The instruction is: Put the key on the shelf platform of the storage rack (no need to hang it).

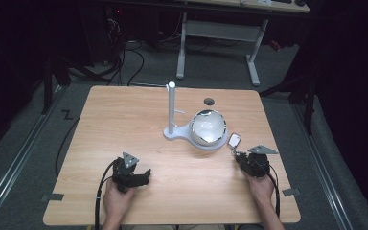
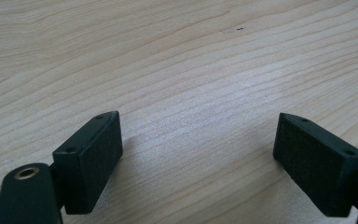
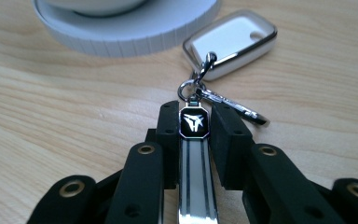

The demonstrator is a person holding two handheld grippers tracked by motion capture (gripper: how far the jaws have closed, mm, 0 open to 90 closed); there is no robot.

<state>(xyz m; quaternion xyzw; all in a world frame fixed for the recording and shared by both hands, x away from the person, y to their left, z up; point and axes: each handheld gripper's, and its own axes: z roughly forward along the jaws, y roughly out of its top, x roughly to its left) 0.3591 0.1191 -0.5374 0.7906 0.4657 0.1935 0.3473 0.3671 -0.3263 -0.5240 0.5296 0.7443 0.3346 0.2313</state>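
A white key fob (image 1: 234, 140) lies on the wooden table (image 1: 124, 110) just right of the white stand's round base (image 1: 199, 143). In the right gripper view the fob (image 3: 230, 42) hangs by a ring from a black-and-silver keychain strap (image 3: 195, 154). My right gripper (image 3: 195, 123) is shut on that strap, one pad pressing each side. In the high view the right gripper (image 1: 239, 157) sits at the table's right, pointing at the fob. My left gripper (image 1: 146, 175) rests at the front left. Its jaws (image 2: 198, 154) stand wide apart over bare wood.
A white stand with an upright post (image 1: 171, 108) holds a shiny bowl (image 1: 208, 127) on its base in the middle of the table. A small dark round spot (image 1: 209, 101) lies behind it. A silver clasp (image 3: 233, 105) lies beside the strap.
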